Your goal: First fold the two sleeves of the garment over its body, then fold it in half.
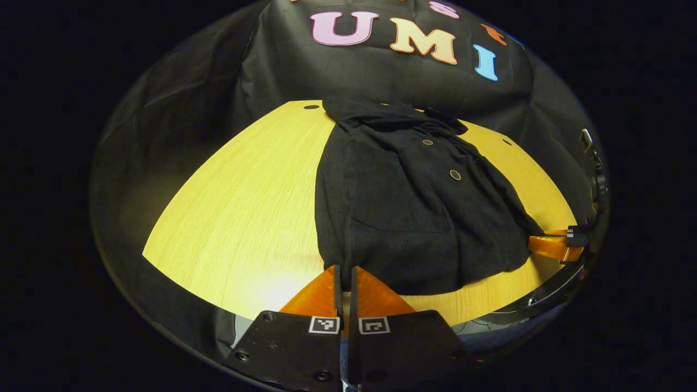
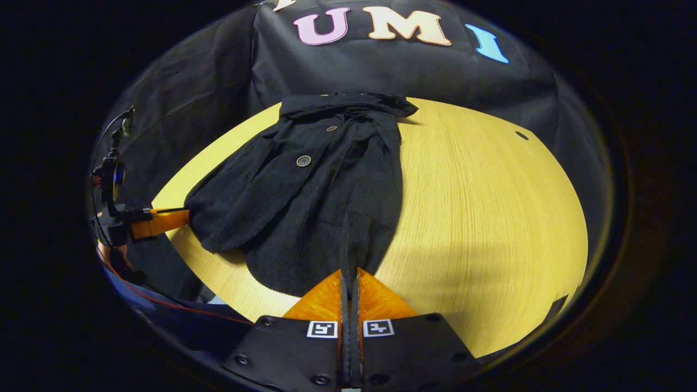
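Observation:
A black buttoned garment [image 1: 414,218] lies on the round wooden table [image 1: 245,218] with its collar at the far side. Both sleeves are folded in over the body. In the left gripper view, my left gripper [image 1: 346,272] is shut on the near hem at its left corner. My right gripper [image 1: 550,245] touches the hem's right corner. In the right gripper view, my right gripper [image 2: 349,275] is shut on a raised ridge of the garment [image 2: 316,207] at the near hem. The left gripper [image 2: 163,220] meets the cloth's left edge.
Bare table [image 2: 490,218] stretches wide to the right of the garment in the right gripper view, and to its left in the left gripper view. Black booth cloth [image 1: 381,76] hangs behind the table's far edge. Small dark holes [image 2: 521,135] dot the tabletop.

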`<state>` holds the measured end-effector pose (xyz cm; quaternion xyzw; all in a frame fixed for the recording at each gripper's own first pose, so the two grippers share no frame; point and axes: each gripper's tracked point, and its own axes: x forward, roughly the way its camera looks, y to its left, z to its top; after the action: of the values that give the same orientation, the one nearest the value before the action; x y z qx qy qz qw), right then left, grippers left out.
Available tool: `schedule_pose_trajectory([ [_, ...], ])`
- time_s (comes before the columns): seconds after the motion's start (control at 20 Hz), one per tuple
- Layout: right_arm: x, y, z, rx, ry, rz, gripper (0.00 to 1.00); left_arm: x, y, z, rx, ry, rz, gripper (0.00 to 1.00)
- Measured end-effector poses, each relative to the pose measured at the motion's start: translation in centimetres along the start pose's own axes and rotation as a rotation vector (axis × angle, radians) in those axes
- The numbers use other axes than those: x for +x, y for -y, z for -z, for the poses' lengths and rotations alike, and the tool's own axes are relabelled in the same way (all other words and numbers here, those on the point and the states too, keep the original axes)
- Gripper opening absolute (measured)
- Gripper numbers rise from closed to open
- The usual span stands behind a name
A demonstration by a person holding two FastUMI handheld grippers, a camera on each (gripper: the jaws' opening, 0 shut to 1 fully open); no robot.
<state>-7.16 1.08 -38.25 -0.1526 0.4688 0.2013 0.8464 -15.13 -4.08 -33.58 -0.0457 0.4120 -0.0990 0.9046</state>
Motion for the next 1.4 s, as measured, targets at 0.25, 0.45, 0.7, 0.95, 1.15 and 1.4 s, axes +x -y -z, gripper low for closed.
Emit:
schedule_pose_trajectory([
  [0.25, -0.4, -0.4, -0.3, -0.032, -0.001, 0.009, 0.02, 0.0, 0.0, -0.2, 0.003, -0.02, -0.016, 0.0],
  [0.45, -0.6, -0.6, -0.9, -0.039, 0.004, -0.008, 0.02, -0.4, 0.0, -0.8, -0.004, -0.013, -0.025, 0.0],
  [0.7, -1.7, -0.2, -2.8, -0.048, 0.036, -0.021, 0.02, -1.5, 0.4, -3.9, -0.009, 0.047, -0.038, 0.0],
  [0.95, -2.4, 0.4, -6.5, -0.051, 0.092, -0.037, 0.02, -1.7, 1.5, -8.5, -0.03, 0.119, -0.02, 0.0],
  [1.15, -2.6, 1.2, -10.2, -0.05, 0.141, -0.02, 0.02, -0.8, 2.0, -12.6, -0.049, 0.17, 0.008, 0.0],
  [1.4, -1.8, 2.2, -15.3, 0.004, 0.192, 0.031, 0.02, 1.4, 1.5, -17.9, -0.049, 0.208, 0.062, 0.0],
])
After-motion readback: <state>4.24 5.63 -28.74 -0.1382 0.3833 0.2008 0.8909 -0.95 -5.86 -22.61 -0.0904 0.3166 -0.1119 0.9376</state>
